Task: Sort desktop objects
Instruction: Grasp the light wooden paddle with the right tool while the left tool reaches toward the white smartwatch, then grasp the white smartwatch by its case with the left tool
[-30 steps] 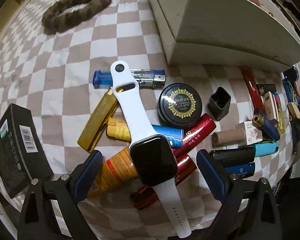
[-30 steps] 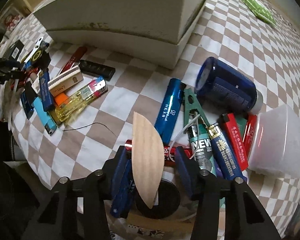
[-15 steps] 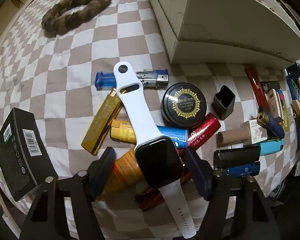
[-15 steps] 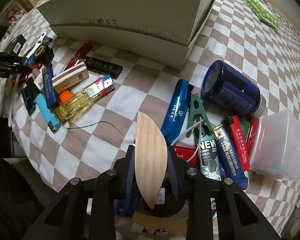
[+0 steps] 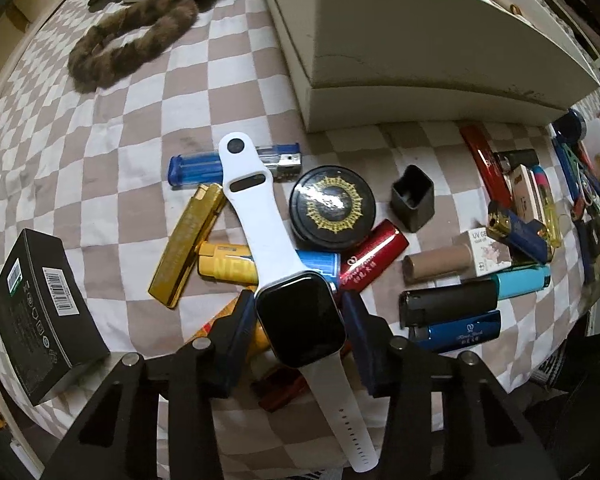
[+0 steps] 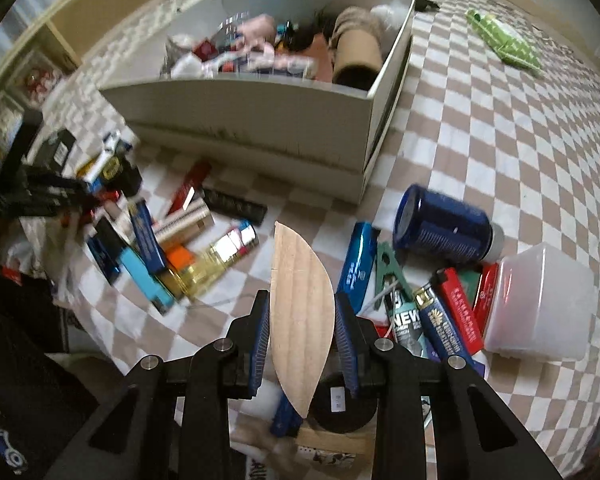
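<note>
**Both hands loaded, box is up ahead**

Our left hand-held gripper (image 5: 300, 316) pinches the watch (image 5: 300, 314) by its case, straps dangling over the lighters (image 5: 450, 304). The right hand-held gripper (image 6: 302, 320) clamps a wooden piece (image 6: 300, 312) edge-on, raised and facing the box (image 6: 260, 108), probably headed there.

Bare checkered cloth (image 5: 112, 148) left of the lighter pile (image 5: 236, 236) up to the fur band (image 5: 128, 46): open passage. Black box (image 5: 40, 312) blocks near left. White box (image 5: 412, 64) walls off far right. Right of it, wide clear cloth (image 6: 520, 128). Blue jar (image 6: 444, 228) and plastic tub (image 6: 540, 304) crowd near right; lighters (image 6: 172, 248) pack the ground left of the wooden piece (image 6: 300, 312).
</note>
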A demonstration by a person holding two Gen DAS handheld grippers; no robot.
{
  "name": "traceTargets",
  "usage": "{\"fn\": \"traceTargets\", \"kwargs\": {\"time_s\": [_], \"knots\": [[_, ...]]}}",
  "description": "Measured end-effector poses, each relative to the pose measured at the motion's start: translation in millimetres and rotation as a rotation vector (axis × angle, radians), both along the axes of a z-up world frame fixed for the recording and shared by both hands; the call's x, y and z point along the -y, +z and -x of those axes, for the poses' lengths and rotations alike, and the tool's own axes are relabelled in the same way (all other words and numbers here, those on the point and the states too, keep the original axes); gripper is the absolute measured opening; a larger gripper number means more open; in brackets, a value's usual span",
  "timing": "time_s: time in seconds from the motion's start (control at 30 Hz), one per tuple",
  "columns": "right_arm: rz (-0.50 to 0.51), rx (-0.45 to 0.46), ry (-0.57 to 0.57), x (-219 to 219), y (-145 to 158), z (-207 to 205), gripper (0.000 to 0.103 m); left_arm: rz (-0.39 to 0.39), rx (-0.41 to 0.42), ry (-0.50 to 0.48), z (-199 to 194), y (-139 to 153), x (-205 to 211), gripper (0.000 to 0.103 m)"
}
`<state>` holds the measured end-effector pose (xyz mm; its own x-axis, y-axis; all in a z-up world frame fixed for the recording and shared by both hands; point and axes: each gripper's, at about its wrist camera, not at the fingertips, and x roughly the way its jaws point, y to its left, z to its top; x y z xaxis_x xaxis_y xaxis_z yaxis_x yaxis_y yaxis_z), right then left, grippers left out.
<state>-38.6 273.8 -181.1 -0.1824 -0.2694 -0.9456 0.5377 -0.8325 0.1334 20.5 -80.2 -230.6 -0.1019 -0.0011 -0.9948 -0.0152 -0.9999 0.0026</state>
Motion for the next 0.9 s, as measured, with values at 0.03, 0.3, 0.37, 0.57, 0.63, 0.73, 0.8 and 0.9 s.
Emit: {"fn": "traceTargets", "kwargs": {"time_s": [0.03, 0.3, 0.37, 0.57, 0.63, 0.73, 0.8, 0.9], "knots": [[0.010, -0.005, -0.004, 4, 4, 3, 0.032, -0.002, -0.001, -0.001, 0, 0, -1, 0.044], [0.080, -0.042, -0.013, 19, 25, 7, 0.032, -0.029, -0.007, -0.001, -3, 9, 0, 0.043], [0.096, -0.050, -0.013, 21, 30, 7, 0.032, -0.047, -0.015, 0.002, -3, 13, 2, 0.041], [0.142, -0.069, -0.019, 24, 43, 10, 0.032, -0.083, -0.044, -0.020, -6, 26, -2, 0.041], [0.150, -0.072, -0.022, 25, 46, 11, 0.032, -0.093, -0.054, -0.026, -6, 31, -3, 0.041], [0.161, -0.075, -0.025, 27, 48, 13, 0.032, -0.109, -0.070, -0.032, -7, 38, -1, 0.041], [0.167, -0.077, -0.027, 28, 50, 14, 0.032, -0.118, -0.078, -0.030, -3, 38, -8, 0.041], [0.181, -0.079, -0.032, 29, 53, 15, 0.032, -0.136, -0.091, -0.029, 2, 44, -22, 0.040]]}}
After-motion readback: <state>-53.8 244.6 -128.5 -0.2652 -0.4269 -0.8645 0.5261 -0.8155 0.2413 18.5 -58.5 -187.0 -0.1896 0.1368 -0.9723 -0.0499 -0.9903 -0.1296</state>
